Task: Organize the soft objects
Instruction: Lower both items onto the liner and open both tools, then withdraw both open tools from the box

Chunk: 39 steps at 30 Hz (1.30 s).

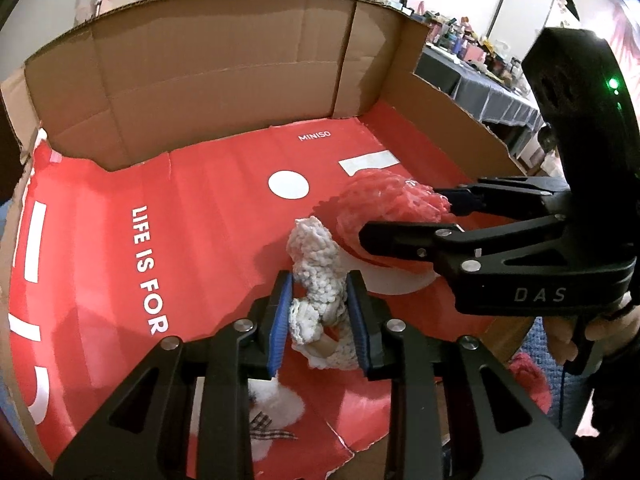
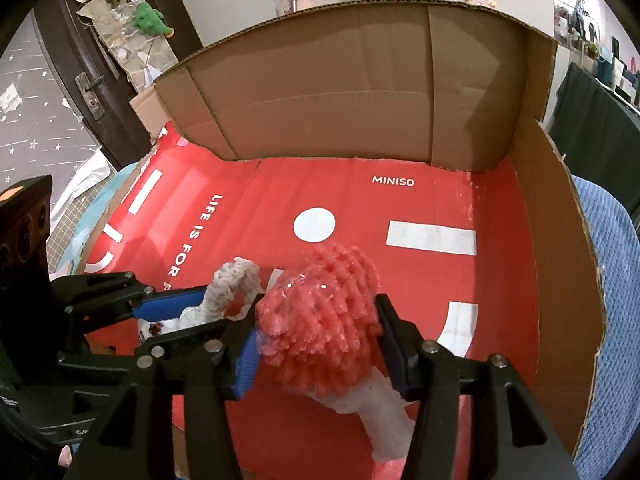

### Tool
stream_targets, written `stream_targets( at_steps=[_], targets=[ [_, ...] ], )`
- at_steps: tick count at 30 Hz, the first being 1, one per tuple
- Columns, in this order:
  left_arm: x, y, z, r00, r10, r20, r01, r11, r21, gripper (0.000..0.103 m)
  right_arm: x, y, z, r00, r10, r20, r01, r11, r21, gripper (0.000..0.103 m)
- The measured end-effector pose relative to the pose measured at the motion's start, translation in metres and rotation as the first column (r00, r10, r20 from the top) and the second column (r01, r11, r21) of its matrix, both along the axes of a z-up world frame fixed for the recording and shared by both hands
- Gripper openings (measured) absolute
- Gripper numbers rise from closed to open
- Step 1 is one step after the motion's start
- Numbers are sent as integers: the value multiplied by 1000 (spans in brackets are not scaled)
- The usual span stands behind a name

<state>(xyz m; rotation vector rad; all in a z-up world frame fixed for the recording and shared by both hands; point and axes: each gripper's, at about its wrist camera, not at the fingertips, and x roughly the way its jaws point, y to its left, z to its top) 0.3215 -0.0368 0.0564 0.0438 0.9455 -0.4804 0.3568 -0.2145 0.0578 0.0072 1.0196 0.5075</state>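
A: While both toys hang over the box (image 1: 224, 76), where are they?
B: White toy (image 1: 320, 280) pinched in the left claw (image 1: 320, 316); pink toy (image 2: 320, 320) between the right claw's (image 2: 320, 344) half-spread jaws.
A: Gripped?
B: Can't tell; its white stem runs behind a finger.

Left gripper (image 1: 320, 316), angled downward, jaws narrow and gripping; right gripper (image 2: 316, 344), jaws wider, apparently just touching its load.
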Motion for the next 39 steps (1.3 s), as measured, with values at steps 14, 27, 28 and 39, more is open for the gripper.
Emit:
stream_targets(
  at_steps=[14, 27, 28, 39],
  targets=[
    [-7, -4, 4, 999, -15, 33, 15, 1000, -2, 58, 1, 3, -5, 1000, 8, -16, -8, 1000, -4, 59],
    [-21, -3, 22, 997, -20, 81, 20, 1000, 0, 59, -3, -3, 8, 1000, -9, 5, 9, 1000, 14, 67],
    [-24, -2, 25, 996, -16, 87, 16, 1000, 0, 60, -4, -4, 9, 1000, -11, 8, 11, 1000, 16, 68],
    [-78, 15, 74, 973, 52, 227, -46, 999, -29, 73, -44, -15, 60, 991, -60, 118, 55, 997, 47, 83]
  ],
)
